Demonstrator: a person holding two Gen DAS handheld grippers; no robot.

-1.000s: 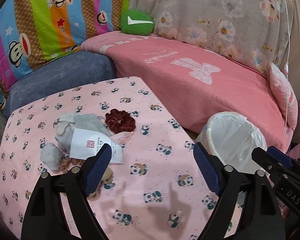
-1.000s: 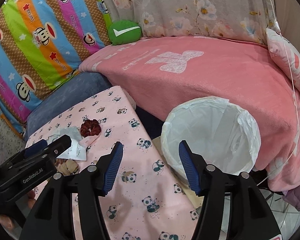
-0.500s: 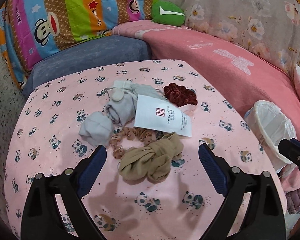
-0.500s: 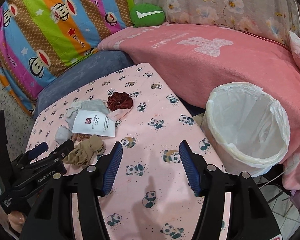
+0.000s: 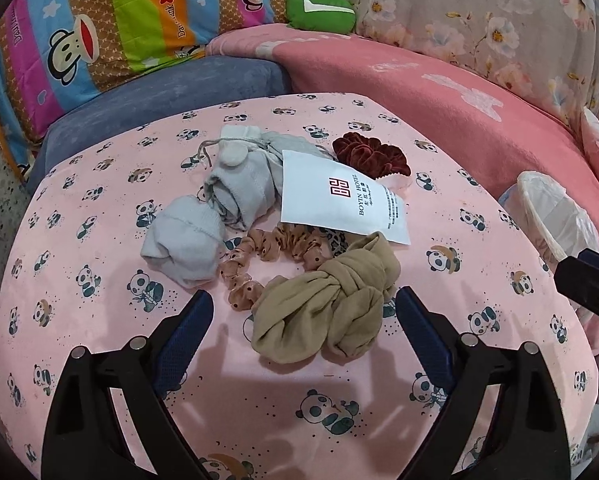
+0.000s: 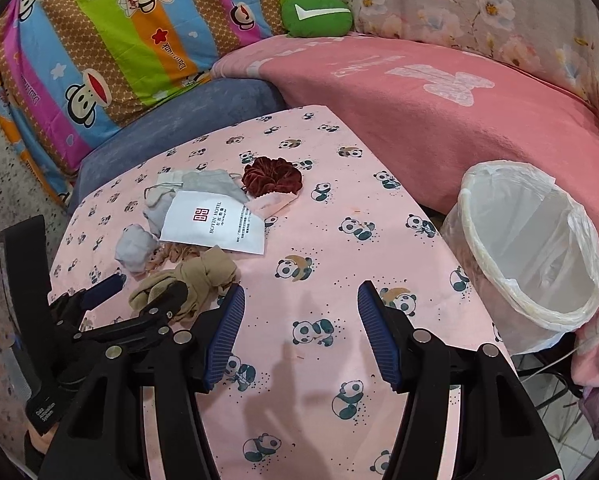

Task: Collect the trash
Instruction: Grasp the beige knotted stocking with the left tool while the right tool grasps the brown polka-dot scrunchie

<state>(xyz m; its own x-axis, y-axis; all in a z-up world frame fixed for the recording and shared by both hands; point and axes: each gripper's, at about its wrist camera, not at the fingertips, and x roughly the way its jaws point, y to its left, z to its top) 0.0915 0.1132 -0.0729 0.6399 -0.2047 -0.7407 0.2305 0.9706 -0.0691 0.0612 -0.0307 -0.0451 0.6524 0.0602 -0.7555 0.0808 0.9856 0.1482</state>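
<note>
A small pile lies on the pink panda tablecloth point(image 5: 99, 320). It holds a tan knotted cloth point(image 5: 323, 312), a white "BOYIN HOTEL" paper packet point(image 5: 339, 200), grey socks point(image 5: 239, 176), a peach dotted scrunchie point(image 5: 259, 256) and a maroon scrunchie point(image 5: 371, 154). My left gripper point(image 5: 303, 300) hovers at the tan cloth. Its jaws are wide and closing, the cloth lies between the fingertips, and the pads do not touch it. My right gripper point(image 6: 301, 292) stands open over bare tablecloth, right of the tan cloth point(image 6: 191, 280). The bin with a white liner point(image 6: 527, 248) stands off the table's right edge.
A sofa wraps the far side of the table: a blue cushion point(image 5: 159, 96), a pink blanket point(image 5: 459, 120), a striped monkey-print cover and a green pillow point(image 5: 319, 10). Speckled floor shows on the left. The bin's rim point(image 5: 539, 216) is close to the table edge.
Both grippers swung left from the bin side and came down over the table. The pile now sits right in front of the left gripper, with the tan cloth between its tips.
</note>
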